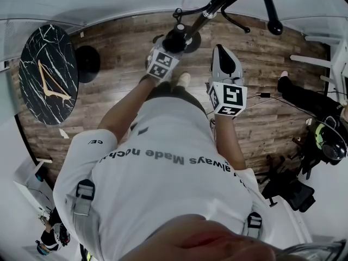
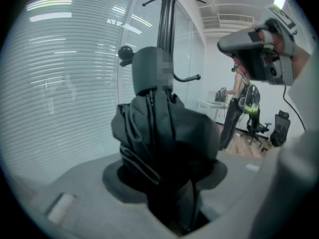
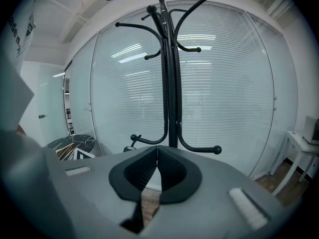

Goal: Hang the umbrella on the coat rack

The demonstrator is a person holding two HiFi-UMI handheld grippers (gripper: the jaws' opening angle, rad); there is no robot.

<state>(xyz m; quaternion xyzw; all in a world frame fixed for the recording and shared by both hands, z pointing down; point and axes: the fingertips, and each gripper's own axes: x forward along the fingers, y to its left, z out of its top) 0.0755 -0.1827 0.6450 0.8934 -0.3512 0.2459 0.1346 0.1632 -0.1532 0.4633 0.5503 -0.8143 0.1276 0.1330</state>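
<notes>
While our left tongs (image 2: pixel 164 176), partly spread, clench the folded dark-grey umbrella (image 2: pixel 164 128), our right tongs (image 3: pixel 157 153) face the black metal coat rack (image 3: pixel 172 83) closed, empty.

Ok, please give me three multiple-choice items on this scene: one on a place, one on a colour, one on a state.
1. In the head view, where is the round table?
A. at the left
B. at the right
C. at the bottom

2. What colour is the rack?
A. white
B. black
C. red

3. How is the right gripper?
A. shut, empty
B. shut on a bag
C. wide open

Answers:
1 A: it lies by the picture's left edge.
2 B: its pole and arms are all black.
3 A: its pads meet with nothing between them; the umbrella sits in the left gripper.
</notes>
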